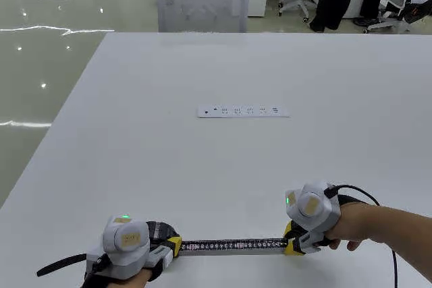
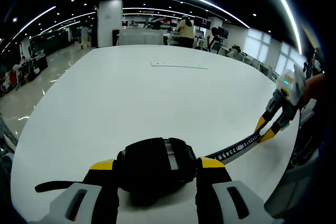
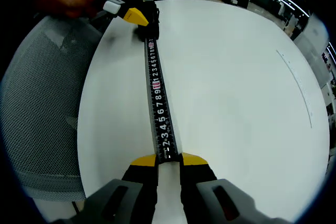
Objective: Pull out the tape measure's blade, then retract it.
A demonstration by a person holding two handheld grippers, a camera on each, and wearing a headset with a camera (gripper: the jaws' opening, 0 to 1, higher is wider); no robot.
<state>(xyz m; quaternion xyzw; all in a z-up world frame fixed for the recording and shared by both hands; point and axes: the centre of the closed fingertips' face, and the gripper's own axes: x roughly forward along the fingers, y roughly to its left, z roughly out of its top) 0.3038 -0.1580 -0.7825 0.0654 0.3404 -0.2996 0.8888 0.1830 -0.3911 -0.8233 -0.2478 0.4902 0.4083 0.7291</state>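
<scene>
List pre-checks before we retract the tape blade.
1. Left gripper shut on the black tape measure case: ok.
2. Right gripper shut on the end of the black numbered blade: ok.
3. Blade straight and unkinked between the grippers: ok.
4. White power strip well away from the blade's path on the white table: ok.
5. Case's lock released: cannot tell.

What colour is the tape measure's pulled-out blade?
The blade is black with white numerals and one red mark, clearest in the right gripper view.
</scene>
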